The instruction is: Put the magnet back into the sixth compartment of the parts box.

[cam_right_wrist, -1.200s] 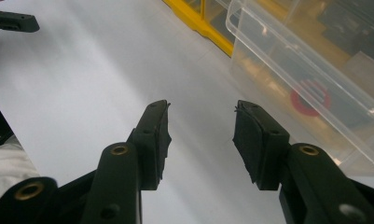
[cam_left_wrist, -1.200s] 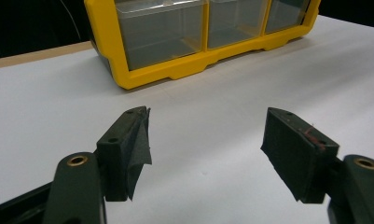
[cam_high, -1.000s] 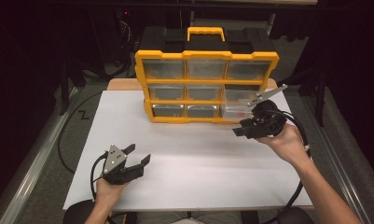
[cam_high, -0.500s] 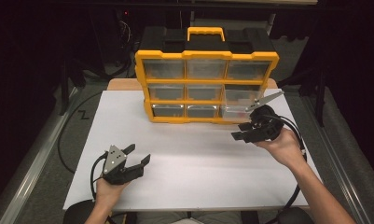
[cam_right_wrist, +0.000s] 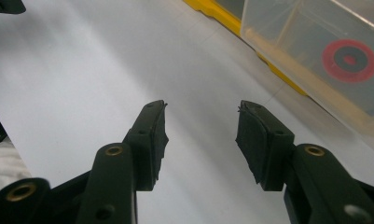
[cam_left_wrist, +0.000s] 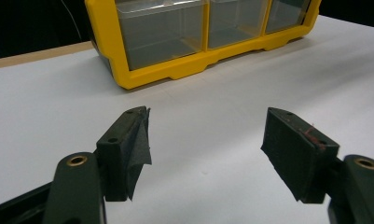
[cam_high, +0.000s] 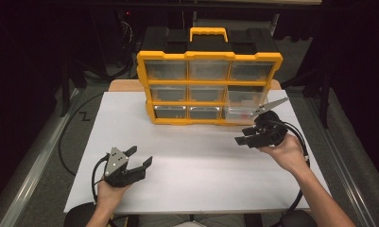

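Looking down from the high view: you sit at a white table (cam_high: 196, 165) with a hand-held gripper in each hand and a yellow drawer cabinet (cam_high: 208, 87) standing at the far side.
Right gripper (cam_high: 246, 136): you hold it in your right hand (cam_high: 284, 151) above the table, just in front of the cabinet's lower right corner; its jaws point toward the table's middle and stand apart with nothing between them.
Right gripper view: the two black jaws are open over bare white table, and the pulled-out drawer (cam_right_wrist: 324, 60) passes along the upper right.
Pulled-out drawer: it is clear plastic, sits in the bottom row at the right end of the cabinet, and juts forward past the yellow frame, close beside your right gripper but not touching it.
Inside the drawer: a red ring-shaped piece (cam_right_wrist: 349, 60) shows through the clear wall; what it is, you cannot tell.
Left gripper (cam_high: 139, 158): you hold it in your left hand (cam_high: 109, 194) near the front left of the table, well apart from the cabinet; its jaws are spread wide and empty.
Left gripper view: the open jaws frame bare table, with the cabinet's bottom-row drawers beyond.
Cabinet: three rows of three clear drawers, a black top and a yellow carry handle (cam_high: 208, 32).
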The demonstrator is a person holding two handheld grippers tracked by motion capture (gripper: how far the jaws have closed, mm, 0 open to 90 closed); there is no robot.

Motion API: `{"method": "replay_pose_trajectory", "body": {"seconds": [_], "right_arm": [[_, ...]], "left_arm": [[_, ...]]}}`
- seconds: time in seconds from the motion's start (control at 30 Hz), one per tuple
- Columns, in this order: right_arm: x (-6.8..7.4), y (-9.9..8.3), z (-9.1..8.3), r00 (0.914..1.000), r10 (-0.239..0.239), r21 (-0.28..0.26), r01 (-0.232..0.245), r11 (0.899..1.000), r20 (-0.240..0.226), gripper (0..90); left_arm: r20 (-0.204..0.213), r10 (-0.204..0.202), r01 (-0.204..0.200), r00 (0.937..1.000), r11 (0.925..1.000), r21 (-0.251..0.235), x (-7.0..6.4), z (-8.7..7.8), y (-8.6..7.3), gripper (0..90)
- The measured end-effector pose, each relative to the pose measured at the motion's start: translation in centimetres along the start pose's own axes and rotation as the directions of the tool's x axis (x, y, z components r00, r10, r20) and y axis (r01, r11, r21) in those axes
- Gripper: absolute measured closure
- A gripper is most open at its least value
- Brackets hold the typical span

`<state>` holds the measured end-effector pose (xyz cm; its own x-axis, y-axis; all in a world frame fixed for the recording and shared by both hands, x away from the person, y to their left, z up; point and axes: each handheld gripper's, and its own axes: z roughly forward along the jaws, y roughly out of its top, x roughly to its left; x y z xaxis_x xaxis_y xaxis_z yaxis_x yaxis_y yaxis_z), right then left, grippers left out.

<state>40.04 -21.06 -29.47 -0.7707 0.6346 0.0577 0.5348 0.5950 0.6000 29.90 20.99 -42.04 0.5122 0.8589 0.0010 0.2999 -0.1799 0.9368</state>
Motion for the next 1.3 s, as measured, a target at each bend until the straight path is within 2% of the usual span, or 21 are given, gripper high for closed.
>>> {"method": "replay_pose_trajectory", "body": {"seconds": [0.37, 1.3], "right_arm": [[-0.4, -1.2, 0.6, 0.9997, 0.024, -0.008, -0.024, 1.000, -0.001, 53.5], [-0.7, -3.1, 1.6, 0.9990, 0.045, -0.034, -0.045, 0.998, 0.005, 52.2]], "left_arm": [[-0.001, -0.001, 0.001, 1.0000, 1.0000, 0.000, 0.0, 0.0, 0.0, 31.7], [-0.003, 0.000, 0.000, 1.0000, 1.0000, 0.001, 0.0, 0.0, 0.0, 31.8]]}}
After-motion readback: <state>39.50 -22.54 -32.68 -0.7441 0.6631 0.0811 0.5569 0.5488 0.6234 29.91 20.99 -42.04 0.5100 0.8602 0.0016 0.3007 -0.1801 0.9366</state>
